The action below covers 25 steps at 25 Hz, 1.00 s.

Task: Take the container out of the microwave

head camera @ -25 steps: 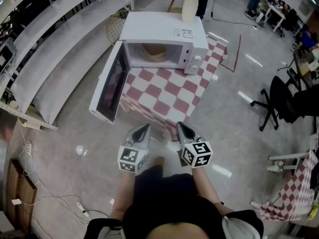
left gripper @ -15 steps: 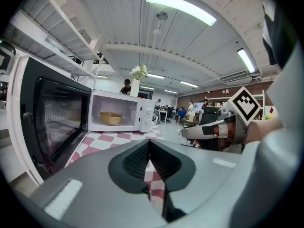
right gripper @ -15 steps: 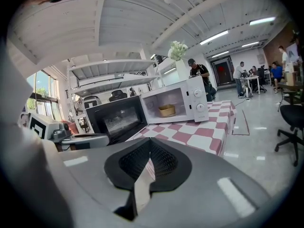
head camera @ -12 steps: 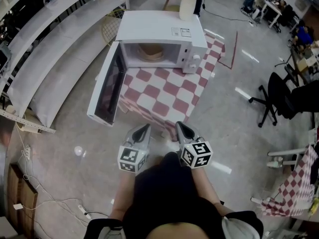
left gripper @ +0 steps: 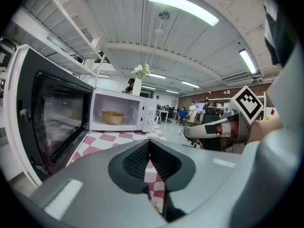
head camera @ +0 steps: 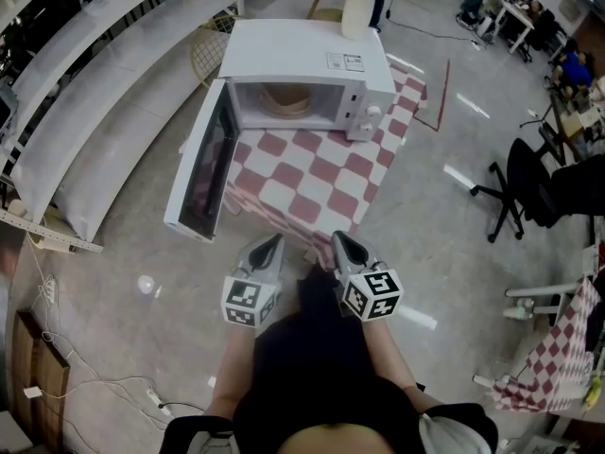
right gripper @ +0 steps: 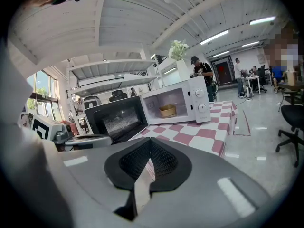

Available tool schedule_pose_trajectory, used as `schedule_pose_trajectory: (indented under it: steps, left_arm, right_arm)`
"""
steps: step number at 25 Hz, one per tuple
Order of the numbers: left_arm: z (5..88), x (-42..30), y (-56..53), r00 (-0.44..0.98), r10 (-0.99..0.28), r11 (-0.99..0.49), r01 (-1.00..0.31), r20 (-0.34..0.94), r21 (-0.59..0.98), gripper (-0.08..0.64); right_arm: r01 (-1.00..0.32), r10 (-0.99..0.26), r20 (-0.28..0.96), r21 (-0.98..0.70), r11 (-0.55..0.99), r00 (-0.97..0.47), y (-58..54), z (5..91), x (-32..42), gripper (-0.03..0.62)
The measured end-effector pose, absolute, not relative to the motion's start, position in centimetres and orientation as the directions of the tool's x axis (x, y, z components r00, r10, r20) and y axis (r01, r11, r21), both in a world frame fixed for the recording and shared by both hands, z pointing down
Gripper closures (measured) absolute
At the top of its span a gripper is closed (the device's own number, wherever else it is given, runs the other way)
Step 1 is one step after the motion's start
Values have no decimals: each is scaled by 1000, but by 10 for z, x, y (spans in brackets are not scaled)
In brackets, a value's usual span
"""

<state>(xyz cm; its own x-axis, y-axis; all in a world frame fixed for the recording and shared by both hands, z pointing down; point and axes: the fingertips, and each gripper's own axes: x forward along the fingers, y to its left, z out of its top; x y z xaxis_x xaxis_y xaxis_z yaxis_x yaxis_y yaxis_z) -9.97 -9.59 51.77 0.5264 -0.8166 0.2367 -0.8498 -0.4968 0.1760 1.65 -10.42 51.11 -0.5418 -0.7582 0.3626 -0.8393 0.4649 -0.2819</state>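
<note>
A white microwave (head camera: 307,69) stands on a red-and-white checkered table (head camera: 312,173), its door (head camera: 203,164) swung wide open to the left. Inside sits a shallow tan container (head camera: 288,98), also seen as a tan container (left gripper: 113,117) in the left gripper view and a tan container (right gripper: 167,110) in the right gripper view. My left gripper (head camera: 271,245) and right gripper (head camera: 337,241) hang side by side in front of the table, well short of the microwave. Both are shut with nothing between the jaws.
A white vase with flowers (head camera: 359,8) stands behind the microwave. Long white shelves (head camera: 104,74) run along the left. A black office chair (head camera: 525,192) sits on the right, people at desks beyond. Cables (head camera: 85,376) lie on the floor at left.
The microwave and table have shifted slightly in the head view as the camera moved. Both grippers stay in the same place, still shut.
</note>
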Motion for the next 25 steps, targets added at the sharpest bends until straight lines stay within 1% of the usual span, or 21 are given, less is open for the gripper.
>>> schedule_pose_trajectory:
  steps: [25]
  left_arm:
    - [516,-87,-154,480,-840,-445,-876,254,183,549]
  right_arm:
    - [-803,-716,363,-298,517,-596,-162,509,23,592]
